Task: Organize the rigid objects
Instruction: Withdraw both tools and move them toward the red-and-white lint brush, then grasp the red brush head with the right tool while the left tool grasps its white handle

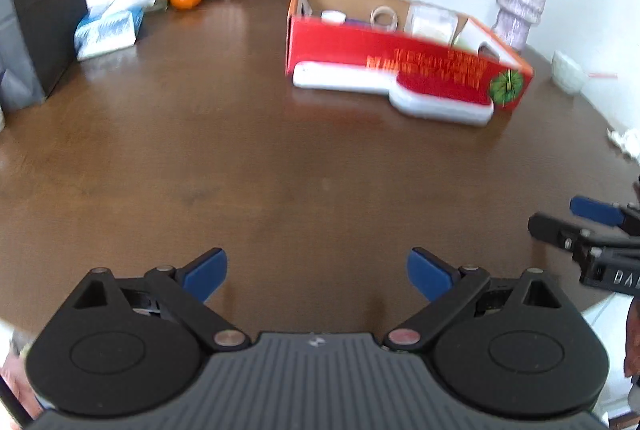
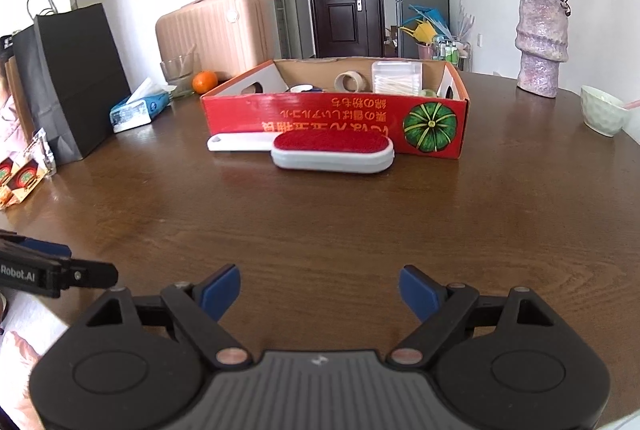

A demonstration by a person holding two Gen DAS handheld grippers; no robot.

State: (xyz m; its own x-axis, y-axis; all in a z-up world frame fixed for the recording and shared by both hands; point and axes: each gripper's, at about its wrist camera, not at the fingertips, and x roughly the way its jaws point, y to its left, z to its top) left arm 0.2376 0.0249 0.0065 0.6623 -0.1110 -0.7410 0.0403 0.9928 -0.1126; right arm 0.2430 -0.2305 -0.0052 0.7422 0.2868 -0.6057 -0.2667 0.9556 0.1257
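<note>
Two views. Left wrist: left gripper (image 1: 317, 276) spread wide, empty; lint brush (image 1: 394, 92) well ahead-right, against red box (image 1: 400, 64). Right wrist: right gripper (image 2: 319, 294) wide, empty; brush straight ahead. Risk: pads slipping off its rounded shell w/ off-centre grab.

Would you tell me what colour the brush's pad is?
Red, on a white body; the right wrist view shows it best.

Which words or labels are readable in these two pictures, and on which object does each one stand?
"Robot.AI": black body of the left gripper, right wrist view.
"DA", cut off: black body of the right gripper, left wrist view.
Orange Japanese print, upside down: red cardboard box; not reliably readable.
</note>
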